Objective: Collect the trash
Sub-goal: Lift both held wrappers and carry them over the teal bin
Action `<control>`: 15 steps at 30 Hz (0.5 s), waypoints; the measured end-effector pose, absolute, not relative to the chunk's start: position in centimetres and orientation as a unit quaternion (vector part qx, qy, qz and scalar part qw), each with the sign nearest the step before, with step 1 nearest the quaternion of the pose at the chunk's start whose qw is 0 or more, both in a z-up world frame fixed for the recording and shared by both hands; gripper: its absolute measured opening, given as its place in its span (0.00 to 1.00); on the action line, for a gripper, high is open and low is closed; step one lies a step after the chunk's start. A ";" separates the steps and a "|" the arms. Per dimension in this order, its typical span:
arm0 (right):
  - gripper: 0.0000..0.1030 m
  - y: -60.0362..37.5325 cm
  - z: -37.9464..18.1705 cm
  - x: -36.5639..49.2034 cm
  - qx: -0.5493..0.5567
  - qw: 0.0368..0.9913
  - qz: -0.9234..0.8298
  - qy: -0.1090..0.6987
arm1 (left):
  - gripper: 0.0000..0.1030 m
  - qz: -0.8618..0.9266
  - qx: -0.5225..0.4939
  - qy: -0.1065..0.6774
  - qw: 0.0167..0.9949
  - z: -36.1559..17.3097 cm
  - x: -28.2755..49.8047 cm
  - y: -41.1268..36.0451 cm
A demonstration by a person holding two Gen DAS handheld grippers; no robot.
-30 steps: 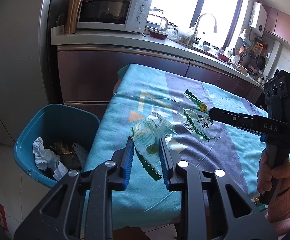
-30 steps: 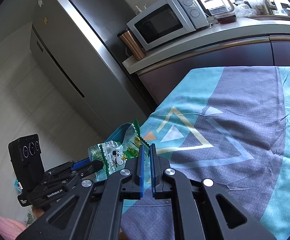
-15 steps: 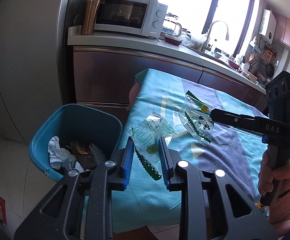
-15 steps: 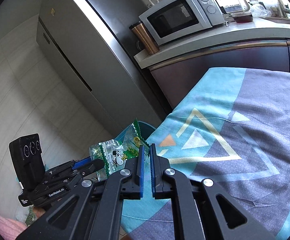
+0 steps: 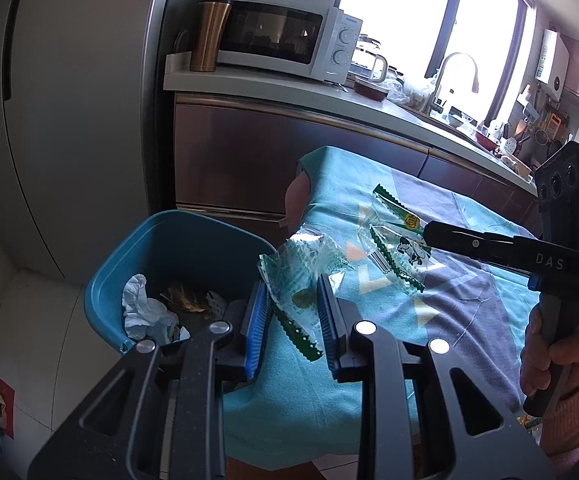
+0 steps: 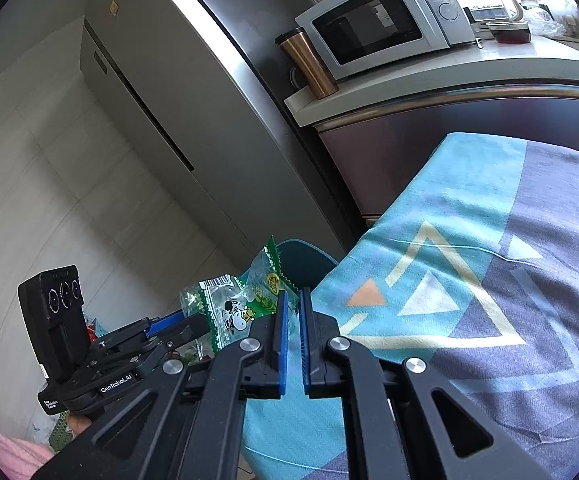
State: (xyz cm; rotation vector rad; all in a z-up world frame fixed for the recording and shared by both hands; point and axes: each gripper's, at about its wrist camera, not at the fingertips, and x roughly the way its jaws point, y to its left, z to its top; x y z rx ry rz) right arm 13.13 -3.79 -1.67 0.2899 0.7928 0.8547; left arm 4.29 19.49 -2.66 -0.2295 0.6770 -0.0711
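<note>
The left gripper points forward with its blue-padded fingers set a little apart, a crinkled wrapper lodged between them. The right gripper has its pads close together, pinching the edge of a green wrapper. The person's right hand, in a pink sleeve, grips that tool's upright black handle from below.

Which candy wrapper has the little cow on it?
The wrapper in the right gripper shows the cow wrapper; the left gripper holds a plain green wrapper.
</note>
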 end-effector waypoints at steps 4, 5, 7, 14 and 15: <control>0.04 -3.0 -1.6 13.3 0.133 0.824 0.406 0.374 | 0.25 -0.027 -0.114 0.331 0.936 -2.8 4.3 20.2; 0.04 -2.8 -1.6 13.3 0.132 0.823 0.406 0.374 | 0.25 -0.026 -0.114 0.331 0.936 -2.7 4.3 20.3; 0.04 -2.5 -1.6 13.4 0.131 0.822 0.407 0.375 | 0.25 -0.022 -0.115 0.330 0.937 -2.8 4.2 20.7; 0.05 -1.3 -1.7 13.7 0.126 0.820 0.411 0.378 | 0.25 -0.008 -0.119 0.328 0.937 -2.9 4.1 21.8; 0.05 -1.1 -1.7 13.8 0.124 0.820 0.411 0.379 | 0.25 -0.006 -0.119 0.328 0.937 -2.9 4.1 21.9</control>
